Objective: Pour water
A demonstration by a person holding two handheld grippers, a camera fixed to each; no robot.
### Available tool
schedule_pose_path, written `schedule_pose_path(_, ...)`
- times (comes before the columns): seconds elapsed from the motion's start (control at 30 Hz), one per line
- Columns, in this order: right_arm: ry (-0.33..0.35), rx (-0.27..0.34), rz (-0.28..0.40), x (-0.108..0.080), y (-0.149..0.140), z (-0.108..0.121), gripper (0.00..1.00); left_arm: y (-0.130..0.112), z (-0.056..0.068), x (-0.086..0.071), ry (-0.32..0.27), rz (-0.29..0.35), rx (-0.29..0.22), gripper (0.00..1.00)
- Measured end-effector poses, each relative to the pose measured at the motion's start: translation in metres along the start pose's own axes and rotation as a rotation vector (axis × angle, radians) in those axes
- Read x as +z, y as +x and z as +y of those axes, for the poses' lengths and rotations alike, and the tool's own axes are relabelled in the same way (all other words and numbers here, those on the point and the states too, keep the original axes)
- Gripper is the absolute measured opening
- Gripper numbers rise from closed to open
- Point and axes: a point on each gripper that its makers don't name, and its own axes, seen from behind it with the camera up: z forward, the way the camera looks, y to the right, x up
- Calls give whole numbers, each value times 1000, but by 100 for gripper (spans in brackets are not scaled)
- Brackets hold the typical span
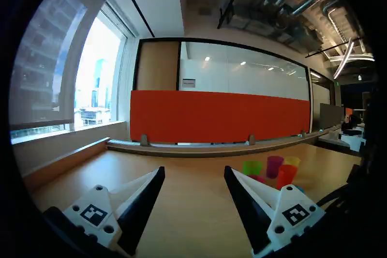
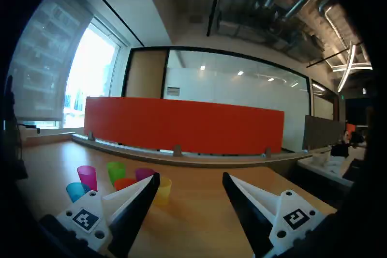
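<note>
No water is poured yet. The left tool (image 1: 194, 168) and the right tool (image 2: 191, 175) are both wide apart and hold nothing. The colored cups (image 2: 116, 171) stand together on the counter (image 2: 203, 209), just ahead. All the work is left.

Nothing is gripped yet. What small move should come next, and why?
Probably swing the right gripper left toward the yellow cup: the gripper is open and empty, and that cup stands nearest, upright on the desk, just left of its aim.

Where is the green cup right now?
Right gripper view, lower left: the green cup stands on the wooden desk between the pink cup and the purple cup.
</note>
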Motion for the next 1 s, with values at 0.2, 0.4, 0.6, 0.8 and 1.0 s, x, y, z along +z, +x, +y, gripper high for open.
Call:
schedule_pose_path(0.2, 19, -27, 10, -2, 13, -1, 100, 4, 13, 0, -69, -32, 22, 90)
schedule_pose_path(0.4, 76, -74, -33, -3, 11, -7, 100, 1, 31, 1, -155, -76, 56, 90)
schedule_pose_path(0.6, 149, -109, -79, -4, 7, -16, 100, -1, 53, 1, -260, -119, 111, 90)
schedule_pose_path(0.8, 236, -122, -137, -7, 0, -29, 100, -8, 68, 2, -345, -172, 139, 90)
schedule_pose_path(1.0, 325, -144, -198, -12, -5, -44, 100, -17, 82, 4, -435, -233, 164, 90)
